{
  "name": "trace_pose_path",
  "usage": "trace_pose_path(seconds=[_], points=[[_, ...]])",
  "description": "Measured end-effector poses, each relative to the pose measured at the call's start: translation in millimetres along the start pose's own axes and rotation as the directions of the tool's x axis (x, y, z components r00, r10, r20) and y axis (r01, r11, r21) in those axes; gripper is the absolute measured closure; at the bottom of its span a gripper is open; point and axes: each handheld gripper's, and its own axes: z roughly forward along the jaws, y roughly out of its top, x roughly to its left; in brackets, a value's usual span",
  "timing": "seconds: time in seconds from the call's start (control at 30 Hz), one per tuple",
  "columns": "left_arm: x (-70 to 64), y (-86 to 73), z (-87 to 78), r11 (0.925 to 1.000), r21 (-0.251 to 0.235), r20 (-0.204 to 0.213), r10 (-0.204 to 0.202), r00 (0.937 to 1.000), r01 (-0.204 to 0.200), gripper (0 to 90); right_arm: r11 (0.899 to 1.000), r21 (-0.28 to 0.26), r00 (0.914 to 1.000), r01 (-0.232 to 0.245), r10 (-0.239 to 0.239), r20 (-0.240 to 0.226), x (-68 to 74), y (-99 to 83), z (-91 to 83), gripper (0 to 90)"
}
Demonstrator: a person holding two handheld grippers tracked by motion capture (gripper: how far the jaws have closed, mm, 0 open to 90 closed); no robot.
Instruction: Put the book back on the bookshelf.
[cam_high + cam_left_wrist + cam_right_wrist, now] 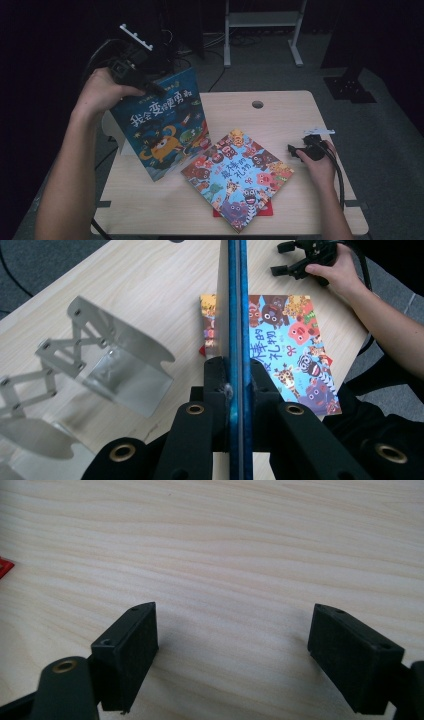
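At the far left of the counter [295, 107] stands a metal book rack [117, 367], its folding arms stretched out over the wood. Just right of it, the left tool [150, 86] is clenched on the top edge of a blue picture book [162, 127], which hangs upright and tilted with its lower corner close to the counter; in the left gripper view both jaws press flat on the book's blue spine. Next comes a second picture book [239, 178] lying flat and skewed, a red sheet [267, 212] peeking from under its near corner at the counter's front edge. Bare wood lies open behind this book up to the round hole [257, 104]. At the right edge, the right tool [295, 151] rests released, jaws spread wide over bare wood, just beside the flat book's right corner.
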Motion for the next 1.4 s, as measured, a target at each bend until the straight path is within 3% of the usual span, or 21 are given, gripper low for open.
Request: trace_pose_path(seconds=[0.43, 0.8, 1.17, 1.37, 1.4], points=[[22.5, -38.6, -21.7, 0.9973, -0.025, -0.031, -0.069, 0.9971, 0.069, 82.6, 1.0, 0.001, 1.0, 0.004, -0.004, -0.004, -0.3, 0.1, 0.1, 18.4], [38.7, -72.8, -43.2, 0.9914, -0.028, -0.084, -0.13, 0.988, 0.128, 82.6, 1.0, 0.001, 1.0, 0.003, -0.003, -0.004, -0.2, 0.2, 0.1, 18.4], [52.3, -107.9, -65.3, 0.9786, -0.061, -0.143, -0.203, 0.9687, 0.197, 82.5, 1.0, 0.0, 1.0, 0.003, -0.003, -0.004, -0.3, 0.2, 0.2, 18.4], [59.4, -126.5, -75.6, 0.968, -0.081, -0.172, -0.248, 0.9532, 0.238, 82.5, 1.0, 0.0, 1.0, 0.004, -0.004, -0.004, -0.3, 0.1, 0.2, 18.4], [60.1, -129.1, -77.1, 0.9644, -0.084, -0.179, -0.262, 0.9483, 0.251, 82.5, 1.0, 0.0, 1.0, 0.004, -0.004, -0.004, -0.3, 0.1, 0.2, 18.4]])
